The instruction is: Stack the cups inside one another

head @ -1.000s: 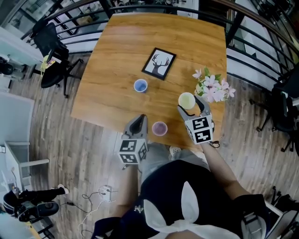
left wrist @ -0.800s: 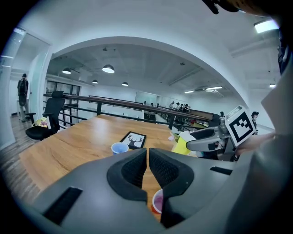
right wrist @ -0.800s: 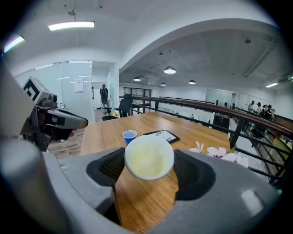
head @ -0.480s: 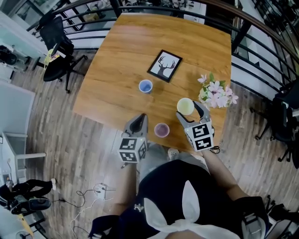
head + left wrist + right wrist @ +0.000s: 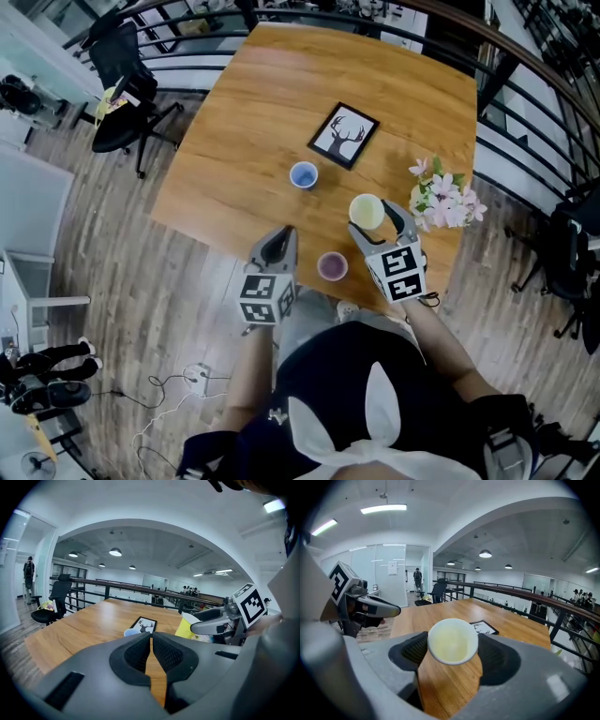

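Observation:
A pale yellow cup [image 5: 367, 212] sits between the pads of my right gripper [image 5: 371, 217], which is shut on it above the wooden table [image 5: 253, 122]. From the right gripper view the yellow cup [image 5: 452, 641] is tilted, its mouth facing the camera, clamped by the right gripper [image 5: 452, 657]. A purple cup [image 5: 331, 266] stands near the table's front edge, just left of and nearer than the held cup. A blue cup [image 5: 303, 174] stands farther back. My left gripper [image 5: 279, 240] hangs at the front edge, left of the purple cup; the left gripper [image 5: 151, 638] is shut and empty.
A framed deer picture [image 5: 344, 135] lies behind the blue cup. A bunch of pink flowers [image 5: 442, 199] stands at the table's right edge, close to my right gripper. Black railings and an office chair [image 5: 127, 89] surround the table.
My right gripper has carried the yellow cup leftward, closer to the purple cup. The left gripper has drifted slightly away from the purple cup. The head camera has shifted.

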{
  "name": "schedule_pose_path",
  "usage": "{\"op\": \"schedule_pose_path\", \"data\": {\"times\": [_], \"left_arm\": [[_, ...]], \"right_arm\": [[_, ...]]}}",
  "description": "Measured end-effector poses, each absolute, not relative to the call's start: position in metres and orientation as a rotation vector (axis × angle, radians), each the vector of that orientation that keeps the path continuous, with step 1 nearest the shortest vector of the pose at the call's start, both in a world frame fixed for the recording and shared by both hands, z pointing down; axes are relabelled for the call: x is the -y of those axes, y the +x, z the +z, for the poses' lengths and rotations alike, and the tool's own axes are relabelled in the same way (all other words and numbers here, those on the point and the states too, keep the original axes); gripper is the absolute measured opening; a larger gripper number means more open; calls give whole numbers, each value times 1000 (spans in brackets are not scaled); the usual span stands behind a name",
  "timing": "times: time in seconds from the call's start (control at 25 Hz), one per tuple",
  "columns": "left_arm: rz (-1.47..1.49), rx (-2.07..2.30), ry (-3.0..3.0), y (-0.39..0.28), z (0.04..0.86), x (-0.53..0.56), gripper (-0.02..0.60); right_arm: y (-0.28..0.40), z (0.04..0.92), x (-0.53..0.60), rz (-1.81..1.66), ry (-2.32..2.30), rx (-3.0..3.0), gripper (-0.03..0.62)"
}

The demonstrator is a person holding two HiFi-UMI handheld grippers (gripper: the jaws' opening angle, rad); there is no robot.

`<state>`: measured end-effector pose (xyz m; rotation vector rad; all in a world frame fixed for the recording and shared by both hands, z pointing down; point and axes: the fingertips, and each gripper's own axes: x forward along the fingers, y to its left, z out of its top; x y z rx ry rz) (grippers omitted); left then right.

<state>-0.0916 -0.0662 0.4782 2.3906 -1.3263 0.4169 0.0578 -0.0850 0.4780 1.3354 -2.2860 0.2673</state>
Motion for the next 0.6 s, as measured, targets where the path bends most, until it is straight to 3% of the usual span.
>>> {"op": "schedule_pose_path", "data": {"times": [0.6], "left_arm": [[397,1350,2358,-108,480,83,32]], "right_arm": [[8,455,128,187,1239,2369,330]]}}
